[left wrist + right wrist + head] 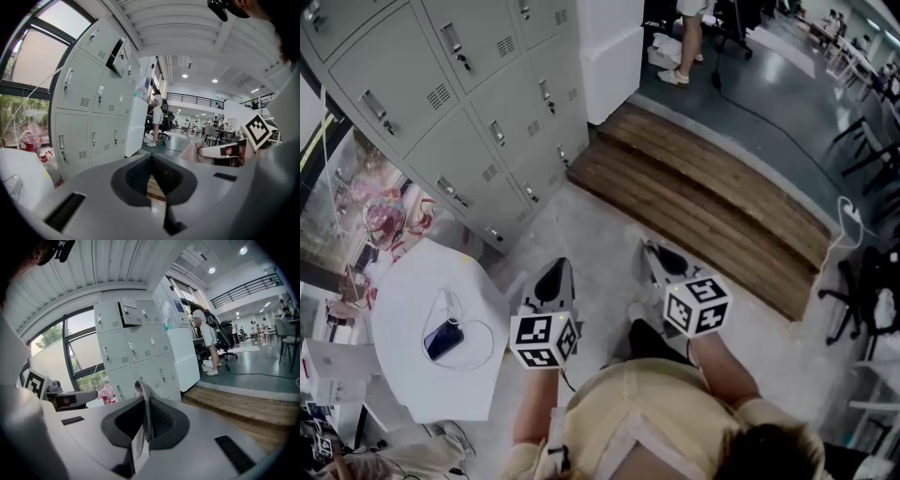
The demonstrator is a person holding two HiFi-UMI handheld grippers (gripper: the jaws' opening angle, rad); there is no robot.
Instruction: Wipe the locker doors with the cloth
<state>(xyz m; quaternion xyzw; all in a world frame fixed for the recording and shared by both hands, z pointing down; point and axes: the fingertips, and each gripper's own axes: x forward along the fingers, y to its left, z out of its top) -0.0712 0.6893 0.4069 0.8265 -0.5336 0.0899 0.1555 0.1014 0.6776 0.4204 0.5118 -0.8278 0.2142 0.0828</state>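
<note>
Pale grey metal lockers (478, 112) with slotted vents stand beside a ribbed wooden step (703, 202), well apart from both grippers, which are held side by side, pointing forward. The right gripper (145, 423) pinches a grey mesh-textured cloth (143, 394); the left gripper (151, 176) has its jaws pressed together, empty

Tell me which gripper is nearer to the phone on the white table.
Left. The left gripper sits just beside the table, near the phone; the right gripper is farther off, on the left one's far side.
</note>
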